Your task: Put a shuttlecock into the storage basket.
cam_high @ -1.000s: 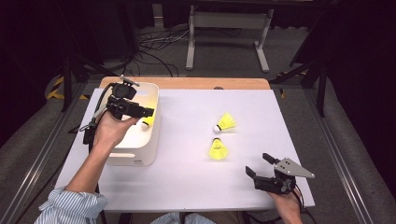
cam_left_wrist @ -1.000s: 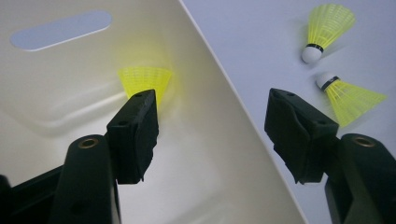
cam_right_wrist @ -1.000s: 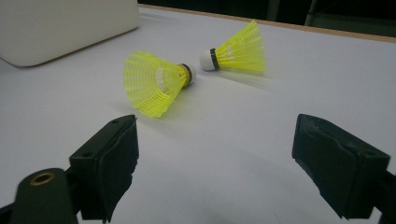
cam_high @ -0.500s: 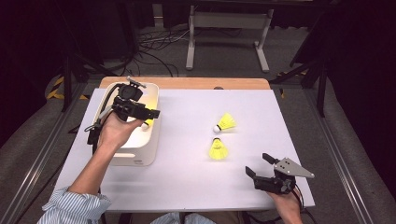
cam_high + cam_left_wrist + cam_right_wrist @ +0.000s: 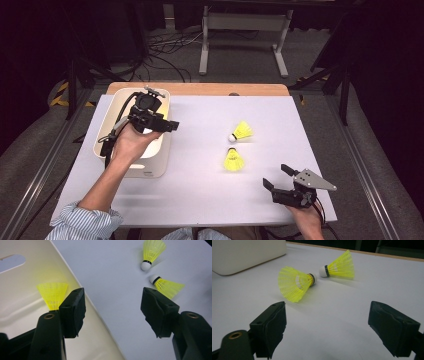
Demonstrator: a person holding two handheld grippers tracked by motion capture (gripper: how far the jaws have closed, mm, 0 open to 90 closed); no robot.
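Left gripper (image 5: 169,125) hovering over cream bin's (image 5: 160,165) inner edge, jaws gaping wide, carrying nothing — one yellow shuttlecock (image 5: 52,295) sitting in bin just behind its left jaw. Right gripper (image 5: 276,176) resting low, jaws spread (empty too) — two shuttlecocks (image 5: 295,286) lying ahead of it, near each other.

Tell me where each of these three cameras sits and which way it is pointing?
High view: above the person's side, looking forward and down on the table; forearms, left gripper, right gripper.
Left gripper view: on the left gripper, facing the bin and one shuttlecock inside; open jaws.
Right gripper view: on the right gripper, low; open jaws.
Shared: two shuttlecocks on the table.
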